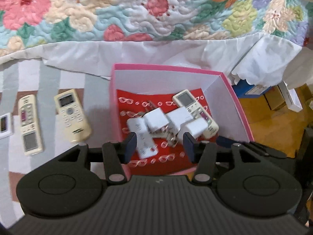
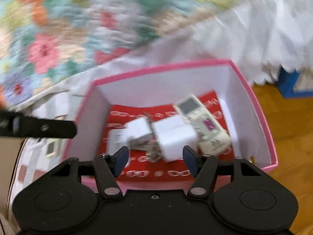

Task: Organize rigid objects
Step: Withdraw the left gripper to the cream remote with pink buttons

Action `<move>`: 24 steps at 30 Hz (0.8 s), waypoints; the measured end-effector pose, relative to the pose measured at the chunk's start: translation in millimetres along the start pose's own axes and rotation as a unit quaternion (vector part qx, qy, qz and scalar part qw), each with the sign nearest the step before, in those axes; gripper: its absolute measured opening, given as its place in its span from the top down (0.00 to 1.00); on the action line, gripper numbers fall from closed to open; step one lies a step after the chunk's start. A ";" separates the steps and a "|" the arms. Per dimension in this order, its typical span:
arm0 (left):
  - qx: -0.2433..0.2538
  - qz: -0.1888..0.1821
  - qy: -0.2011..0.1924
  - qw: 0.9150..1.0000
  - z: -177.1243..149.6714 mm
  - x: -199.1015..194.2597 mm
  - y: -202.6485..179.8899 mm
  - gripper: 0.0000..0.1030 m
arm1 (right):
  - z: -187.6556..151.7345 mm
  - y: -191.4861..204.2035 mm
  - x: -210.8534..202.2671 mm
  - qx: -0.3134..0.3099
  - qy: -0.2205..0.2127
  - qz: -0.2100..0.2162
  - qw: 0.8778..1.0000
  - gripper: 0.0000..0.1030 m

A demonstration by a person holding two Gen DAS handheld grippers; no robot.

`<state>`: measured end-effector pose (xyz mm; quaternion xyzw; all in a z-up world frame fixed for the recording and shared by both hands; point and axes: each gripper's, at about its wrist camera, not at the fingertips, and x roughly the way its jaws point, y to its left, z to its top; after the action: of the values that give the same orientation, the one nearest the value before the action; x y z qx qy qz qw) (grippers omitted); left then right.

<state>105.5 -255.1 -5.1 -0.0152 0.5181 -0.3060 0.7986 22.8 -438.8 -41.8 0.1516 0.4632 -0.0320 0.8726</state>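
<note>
A pink box (image 1: 237,105) with white inner walls and a red patterned lining stands on the floor by the bed. Inside lie several white plug chargers (image 1: 156,120) and a cream remote (image 1: 195,110). My left gripper (image 1: 160,146) hangs open over the box's near side, with a charger (image 1: 143,140) lying below, close to its left pad. In the right wrist view my right gripper (image 2: 156,159) is open above the same box (image 2: 264,121). A blurred white charger (image 2: 174,137) sits just beyond its pads, free of them, beside the remote (image 2: 203,121).
Two cream remotes (image 1: 71,114) (image 1: 29,123) and a small white device (image 1: 4,125) lie on a striped mat left of the box. A floral quilt (image 1: 137,9) and white bed skirt (image 1: 156,52) rise behind. Wooden floor (image 1: 264,121) and stored boxes (image 1: 273,98) are at the right.
</note>
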 end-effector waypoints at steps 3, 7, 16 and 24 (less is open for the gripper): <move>0.019 0.020 0.002 1.000 -9.9 -24.7 11.8 0.50 | -7.2 29.1 -24.5 -0.043 -0.015 0.034 0.998 0.35; 0.031 0.046 -0.011 0.998 -21.5 -65.2 35.0 0.50 | -9.7 70.6 -50.8 -0.104 -0.010 0.094 0.990 0.35; 0.006 0.110 -0.051 0.993 -47.1 -122.6 111.5 0.48 | -36.5 170.1 -51.5 -0.244 -0.002 0.186 0.952 0.35; -0.056 0.115 -0.046 0.991 -67.2 -91.6 178.7 0.48 | -58.4 227.3 27.9 -0.277 -0.017 0.186 0.943 0.35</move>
<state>108.6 -44.0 -22.3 -0.0144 0.4952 -0.1820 0.8494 36.6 -202.8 -41.9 -0.0130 0.4027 0.2581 0.8781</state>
